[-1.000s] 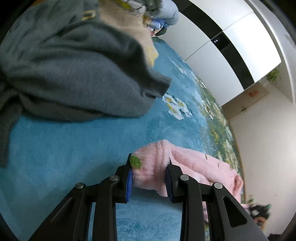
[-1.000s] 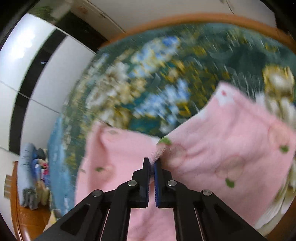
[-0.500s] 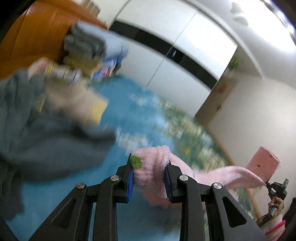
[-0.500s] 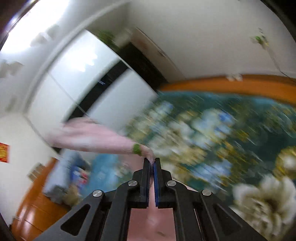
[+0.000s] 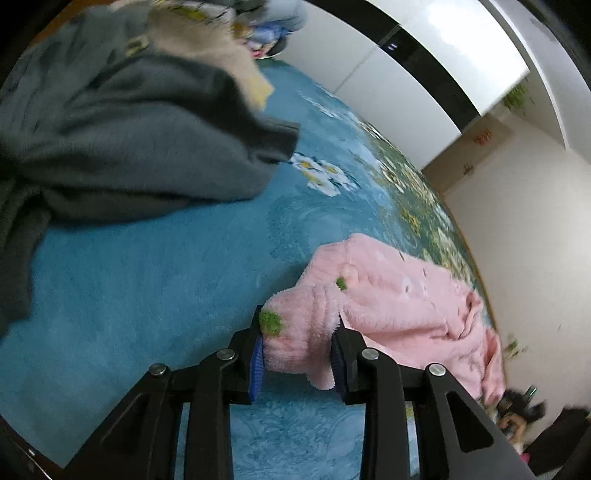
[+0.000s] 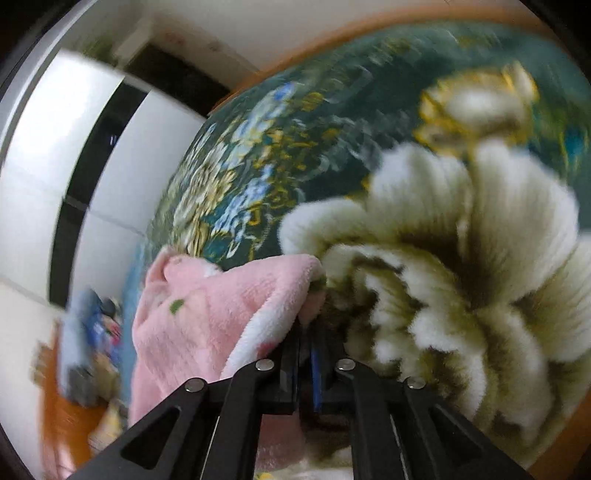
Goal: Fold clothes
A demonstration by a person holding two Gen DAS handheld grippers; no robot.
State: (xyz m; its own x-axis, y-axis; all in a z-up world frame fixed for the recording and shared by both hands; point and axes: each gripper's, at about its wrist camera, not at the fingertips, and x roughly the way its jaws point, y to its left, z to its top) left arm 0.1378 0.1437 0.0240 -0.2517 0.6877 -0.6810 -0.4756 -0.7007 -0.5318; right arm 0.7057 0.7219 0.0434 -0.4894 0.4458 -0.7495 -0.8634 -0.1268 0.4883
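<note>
Both jaws clamp pink fleece garment (image 5: pixel 388 295): L on thick bunch, R on thin edge.

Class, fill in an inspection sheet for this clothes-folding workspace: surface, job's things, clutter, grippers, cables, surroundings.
Surface: blue floral blanket covering the work area.
Job's things: pink fleece garment lying on the blanket, spanning between both grippers.
Clutter: grey garment heaped at one side; stacked fabrics beyond it.
Grippers: left gripper clamped on a bunched pink end; right gripper pinching a pink edge, fingers nearly together.
Cables: nothing seen.
Surroundings: white cabinet doors with a black strip; pale wall.
</note>
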